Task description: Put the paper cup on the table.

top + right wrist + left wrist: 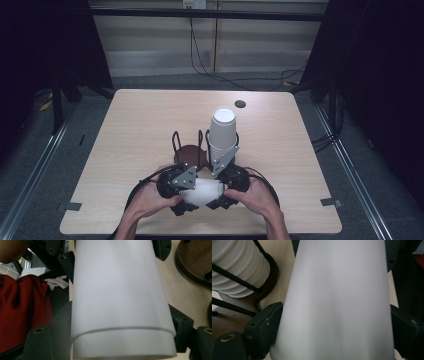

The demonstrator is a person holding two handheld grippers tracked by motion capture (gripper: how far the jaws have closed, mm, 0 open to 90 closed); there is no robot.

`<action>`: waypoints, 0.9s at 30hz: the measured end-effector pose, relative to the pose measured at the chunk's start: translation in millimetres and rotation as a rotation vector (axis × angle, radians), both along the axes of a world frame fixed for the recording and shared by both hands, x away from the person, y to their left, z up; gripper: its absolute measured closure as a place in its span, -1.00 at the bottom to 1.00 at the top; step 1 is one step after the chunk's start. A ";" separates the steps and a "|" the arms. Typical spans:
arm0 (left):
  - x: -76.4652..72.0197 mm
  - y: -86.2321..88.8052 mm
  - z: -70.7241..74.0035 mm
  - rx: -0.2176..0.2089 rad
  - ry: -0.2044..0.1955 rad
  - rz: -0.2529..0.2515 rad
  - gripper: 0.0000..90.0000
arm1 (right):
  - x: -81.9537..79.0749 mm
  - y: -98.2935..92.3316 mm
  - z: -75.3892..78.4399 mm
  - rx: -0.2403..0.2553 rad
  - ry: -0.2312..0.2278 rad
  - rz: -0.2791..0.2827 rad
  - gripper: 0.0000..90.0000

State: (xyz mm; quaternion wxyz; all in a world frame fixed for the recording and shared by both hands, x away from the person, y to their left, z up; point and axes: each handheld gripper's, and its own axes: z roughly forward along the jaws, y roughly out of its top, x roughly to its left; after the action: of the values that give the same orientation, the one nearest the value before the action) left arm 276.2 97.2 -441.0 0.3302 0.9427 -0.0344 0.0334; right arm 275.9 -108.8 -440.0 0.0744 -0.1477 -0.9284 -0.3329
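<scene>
- Two white paper cups, nested one inside the other (202, 191), lie on their side between the two grippers, low over the near edge of the light wooden table (145, 115); the right gripper view shows the seam where one cup's rim ends on the other's wall.
- Left gripper (186, 196): its black jaws flank the cup wall in the left gripper view, close beside it; whether the pads press on it I cannot tell.
- Right gripper (220, 195): its jaws sit against both sides of the nested cups and hold them.
- Just behind the grippers stands a black wire cup holder with a round dark brown base (190, 152).
- Its right bay carries a tall stack of white paper cups (222, 132), upturned, bottom uppermost.
- Near the table's far edge is a small dark round hole (240, 104).
</scene>
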 end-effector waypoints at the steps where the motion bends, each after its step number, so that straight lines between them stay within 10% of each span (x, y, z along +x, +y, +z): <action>1: -0.1 1.4 0.6 -0.026 0.004 0.005 -0.78 | -0.3 -0.1 0.0 0.000 -0.005 0.000 -0.46; 27: 10.6 43.7 18.4 -0.214 0.018 0.111 -0.66 | 1.5 -29.8 -2.8 0.029 -0.001 -0.128 -0.47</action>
State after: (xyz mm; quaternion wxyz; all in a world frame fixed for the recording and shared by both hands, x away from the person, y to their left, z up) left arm 286.8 140.9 -422.7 0.4269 0.9028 0.0244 0.0465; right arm 277.4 -138.6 -442.9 0.0548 -0.2056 -0.9121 -0.3505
